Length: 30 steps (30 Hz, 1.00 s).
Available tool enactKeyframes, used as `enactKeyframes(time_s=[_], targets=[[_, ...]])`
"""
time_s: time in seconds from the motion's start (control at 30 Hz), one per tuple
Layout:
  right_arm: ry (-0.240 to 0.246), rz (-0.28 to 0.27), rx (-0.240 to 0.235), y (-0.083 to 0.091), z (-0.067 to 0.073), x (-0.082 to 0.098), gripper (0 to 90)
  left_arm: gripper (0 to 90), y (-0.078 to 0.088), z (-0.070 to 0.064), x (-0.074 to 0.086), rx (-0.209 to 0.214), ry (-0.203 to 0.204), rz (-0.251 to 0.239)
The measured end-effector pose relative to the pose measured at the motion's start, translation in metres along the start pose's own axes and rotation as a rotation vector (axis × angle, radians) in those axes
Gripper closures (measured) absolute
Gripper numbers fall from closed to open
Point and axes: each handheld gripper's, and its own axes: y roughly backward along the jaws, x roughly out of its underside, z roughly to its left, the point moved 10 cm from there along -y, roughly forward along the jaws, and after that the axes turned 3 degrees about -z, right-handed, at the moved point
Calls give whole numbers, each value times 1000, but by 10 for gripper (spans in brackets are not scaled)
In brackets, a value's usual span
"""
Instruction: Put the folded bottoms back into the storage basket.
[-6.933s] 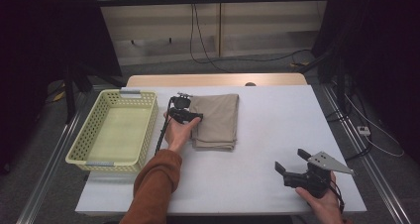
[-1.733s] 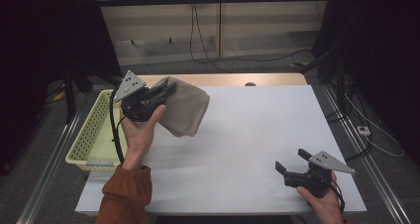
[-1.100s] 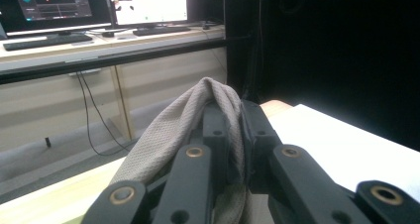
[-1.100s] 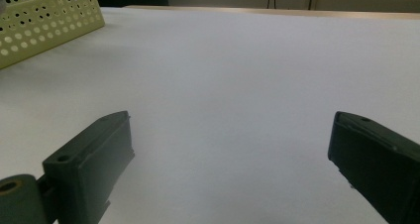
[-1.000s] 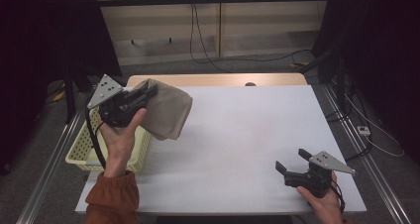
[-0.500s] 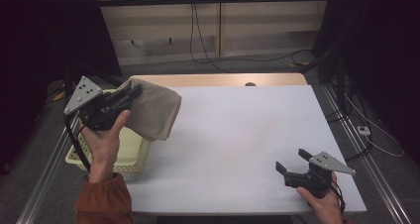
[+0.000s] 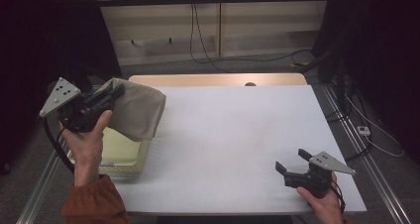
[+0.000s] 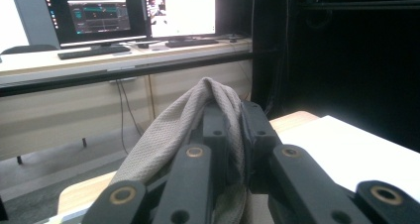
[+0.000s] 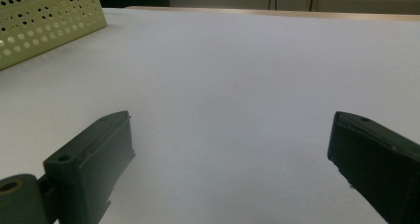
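The beige cloth [image 7: 136, 111] hangs folded in the air, pinched between the closed jaws of the left gripper [image 7: 115, 92]. It droops over the right end of the pale yellow perforated basket [image 7: 130, 159], which stands at the left edge of the white table [image 7: 237, 135].

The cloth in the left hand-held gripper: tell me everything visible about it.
The cloth is a beige-grey woven fabric, like a towel, loosely bunched rather than flat. The left hand-held gripper holds it off the table, its jaws shut on a fold that humps over their tips in the left gripper view. The rest hangs down over the right part of the pale yellow perforated basket. Whether it touches the basket is unclear.
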Motion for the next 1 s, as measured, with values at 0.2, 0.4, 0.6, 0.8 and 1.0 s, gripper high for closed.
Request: enactKeyframes(time_s=[0.2,0.4,0.6,0.8,1.0], targets=[[4,3,0,0,0,0,34,833,9,7,1,-16,-4,19],[5,0,-3,0,1,0,35,833,12,18,5,-35,14,29],[5,1,-4,0,1,0,34,833,14,25,10,-47,17,47],[6,1,-6,0,1,0,35,834,18,33,15,-64,25,73],[6,1,-7,0,2,0,35,833,20,43,22,-79,40,89]])
